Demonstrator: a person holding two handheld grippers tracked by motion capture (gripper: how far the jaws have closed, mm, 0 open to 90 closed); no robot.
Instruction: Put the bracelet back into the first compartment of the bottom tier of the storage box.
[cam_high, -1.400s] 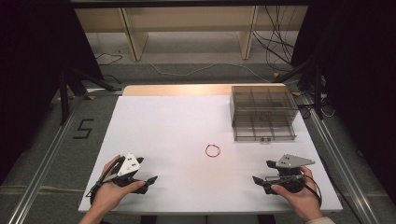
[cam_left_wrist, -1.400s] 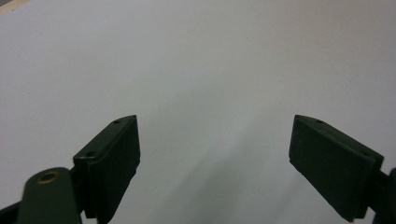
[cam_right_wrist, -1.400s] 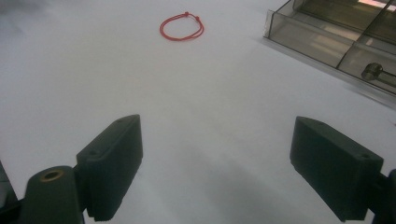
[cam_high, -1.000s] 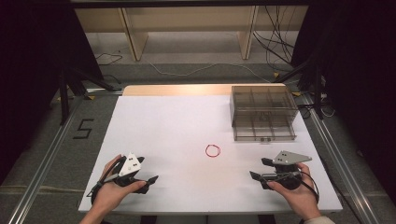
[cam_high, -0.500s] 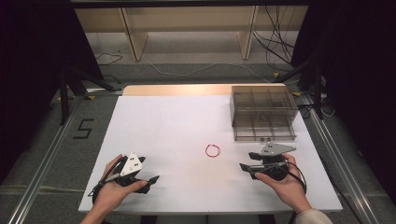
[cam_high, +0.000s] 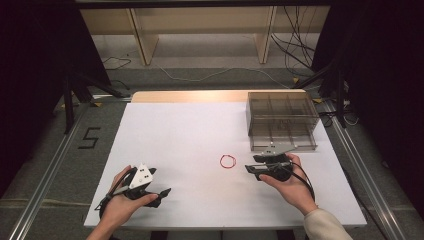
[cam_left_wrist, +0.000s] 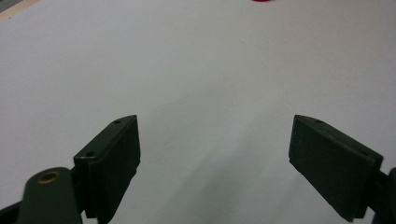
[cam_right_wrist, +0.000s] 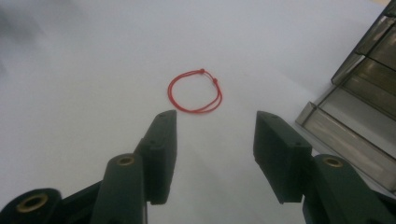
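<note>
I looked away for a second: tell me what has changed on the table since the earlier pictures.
The right gripper has moved from the near right part of the table forward and inward, and now sits open just short of the red string loop, by the clear drawer box. Nothing was gripped or released. The left gripper, loop and box stayed put.

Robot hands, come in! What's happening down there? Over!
Both grippers open: left low on table, right beside red loop. Loop lying flat, untouched. Clear box behind; nothing blocking.

Black fingers (cam_right_wrist: 161, 154), cream sleeve (cam_high: 325, 226)
</note>
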